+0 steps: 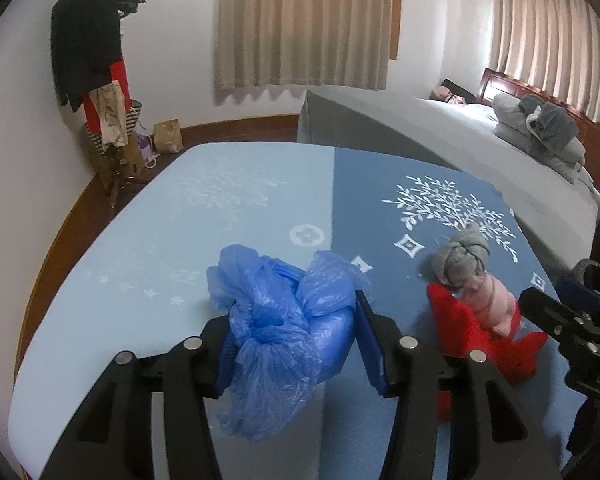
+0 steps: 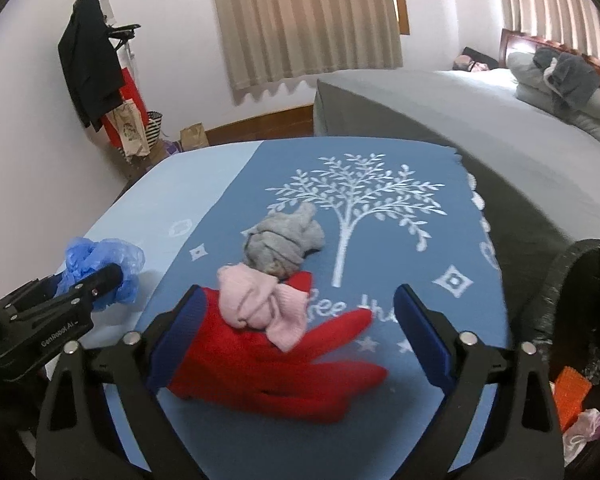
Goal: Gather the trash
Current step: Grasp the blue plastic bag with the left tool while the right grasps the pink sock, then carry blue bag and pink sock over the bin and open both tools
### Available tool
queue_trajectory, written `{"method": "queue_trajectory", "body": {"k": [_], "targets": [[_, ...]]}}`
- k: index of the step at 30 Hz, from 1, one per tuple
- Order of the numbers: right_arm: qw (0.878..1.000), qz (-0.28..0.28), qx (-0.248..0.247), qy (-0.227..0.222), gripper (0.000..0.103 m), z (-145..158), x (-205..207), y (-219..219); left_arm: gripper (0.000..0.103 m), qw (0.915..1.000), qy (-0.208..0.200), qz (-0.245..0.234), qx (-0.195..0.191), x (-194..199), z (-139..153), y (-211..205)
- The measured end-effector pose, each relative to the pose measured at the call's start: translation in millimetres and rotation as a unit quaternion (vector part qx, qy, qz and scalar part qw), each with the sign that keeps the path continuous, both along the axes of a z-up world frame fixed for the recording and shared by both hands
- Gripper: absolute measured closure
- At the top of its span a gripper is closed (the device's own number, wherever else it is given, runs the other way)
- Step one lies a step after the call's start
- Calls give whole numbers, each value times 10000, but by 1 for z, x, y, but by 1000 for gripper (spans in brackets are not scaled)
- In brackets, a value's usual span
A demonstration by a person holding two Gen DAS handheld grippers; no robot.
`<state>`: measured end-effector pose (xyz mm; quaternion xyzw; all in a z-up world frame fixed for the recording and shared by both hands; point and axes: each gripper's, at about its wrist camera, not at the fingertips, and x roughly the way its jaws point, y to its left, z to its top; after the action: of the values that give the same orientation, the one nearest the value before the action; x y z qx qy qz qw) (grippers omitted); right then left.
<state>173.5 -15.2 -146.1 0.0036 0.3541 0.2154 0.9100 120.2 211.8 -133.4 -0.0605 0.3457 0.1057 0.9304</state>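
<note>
A crumpled blue plastic bag (image 1: 284,320) lies on the blue tablecloth (image 1: 220,208), between the fingers of my left gripper (image 1: 296,344), whose jaws press on its sides. It also shows in the right wrist view (image 2: 100,268). A red glove (image 2: 276,372) lies flat with a pink balled cloth (image 2: 256,304) on it and a grey balled cloth (image 2: 284,244) just behind. My right gripper (image 2: 300,344) is open, its jaws wide either side of the red glove. The glove (image 1: 484,336), the pink cloth (image 1: 492,300) and the grey cloth (image 1: 460,260) also show in the left wrist view.
A black-lined trash bin (image 2: 580,320) stands at the table's right edge, with orange and pink items inside. A grey bed (image 2: 460,120) with pillows stands behind the table. A coat rack (image 2: 96,72) and bags stand in the far left corner.
</note>
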Motion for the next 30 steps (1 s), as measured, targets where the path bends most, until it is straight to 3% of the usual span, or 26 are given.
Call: {"method": "queue_trajectory", "body": {"k": [8, 14, 16, 19, 30], "targets": [[9994, 180, -108, 272, 34, -10, 10, 19, 52, 10000, -11, 83, 0, -1, 0, 12], [9977, 423, -166, 497, 53, -19, 12, 29, 52, 10000, -20, 60, 22, -2, 0, 11], [9970, 538, -135, 537, 65, -20, 11, 31, 52, 10000, -23, 52, 25, -3, 0, 11], [9969, 590, -81, 523, 69, -16, 8, 30, 52, 10000, -41, 40, 37, -4, 2, 9], [9988, 437, 162, 168, 69, 21, -10, -3, 52, 9995, -268, -126, 99, -7, 22, -11]]}}
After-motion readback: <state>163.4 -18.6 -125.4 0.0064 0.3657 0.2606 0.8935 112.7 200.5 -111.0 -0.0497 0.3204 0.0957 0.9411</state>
